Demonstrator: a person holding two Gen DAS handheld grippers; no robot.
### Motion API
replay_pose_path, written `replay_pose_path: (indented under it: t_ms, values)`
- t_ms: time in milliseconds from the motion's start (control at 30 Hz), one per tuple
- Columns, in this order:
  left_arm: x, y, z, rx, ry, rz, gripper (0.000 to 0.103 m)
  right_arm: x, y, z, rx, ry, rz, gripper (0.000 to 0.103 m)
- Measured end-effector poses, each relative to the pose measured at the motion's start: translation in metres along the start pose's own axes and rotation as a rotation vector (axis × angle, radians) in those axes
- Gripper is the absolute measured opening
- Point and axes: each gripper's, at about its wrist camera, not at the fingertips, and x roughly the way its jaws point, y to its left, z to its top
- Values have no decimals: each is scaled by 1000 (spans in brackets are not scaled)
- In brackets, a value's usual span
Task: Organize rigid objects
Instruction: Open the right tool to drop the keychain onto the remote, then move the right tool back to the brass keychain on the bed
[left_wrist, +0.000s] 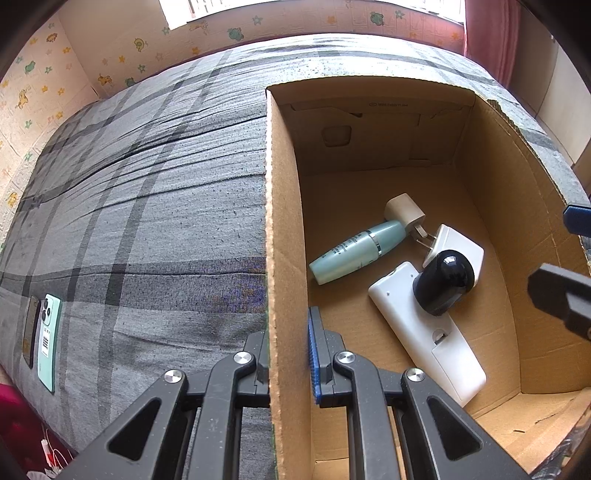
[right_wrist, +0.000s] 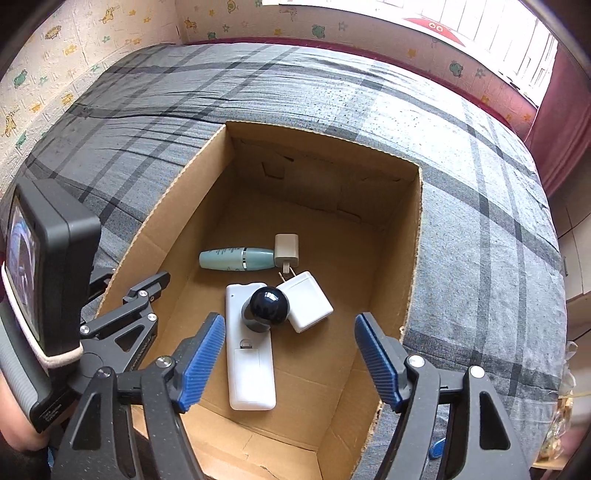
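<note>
The left gripper (left_wrist: 288, 354) has its jaws pinched on the left wall of the open brown cardboard box (left_wrist: 282, 229), one finger outside, the blue-ribbed one inside. The right gripper (right_wrist: 290, 354) hangs above the box's near end with its blue-padded jaws spread wide and nothing between them.

Inside the box, nearest, lies a long white plastic remote control (right_wrist: 249, 365), back side up. Across its far end rests a dark navy rounded bottle with a glossy domed cap (right_wrist: 267, 306). Just beside it, touching, is a white square power adapter (right_wrist: 306, 301) — its prongs point toward a smaller beige plug-in charger (right_wrist: 286, 249). Left of that charger lies a pale teal cosmetic tube with a silver band (right_wrist: 236, 258), on its side.

The box sits on a bed with a grey plaid sheet (right_wrist: 480, 229).

Only the left wrist view shows a mint-green smartphone (left_wrist: 48, 339) lying on the sheet well left of the box, a darker phone beside it. Only the right wrist view shows the left gripper's body — with a small screen (right_wrist: 24, 273) mounted on it.
</note>
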Motion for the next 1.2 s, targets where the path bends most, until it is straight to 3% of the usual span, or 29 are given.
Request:
replay_pose_path:
  t_ms: [67, 133, 333, 800, 1200]
  values:
    - [0, 0, 0, 0, 0, 0, 14, -6, -6, 0, 7, -13, -4, 89]
    - [0, 0, 0, 3, 0, 3, 14, -13, -13, 0, 19, -27, -8, 95]
    - [0, -1, 1, 4, 0, 5, 14, -30, -43, -5, 71, -57, -28, 103]
    - [0, -2, 0, 6, 1, 9, 14, -36, -122, -33, 210, -70, -118, 103]
    - [-1, -2, 0, 7, -1, 13, 14, 2, -148, -78, 259, -14, -132, 103]
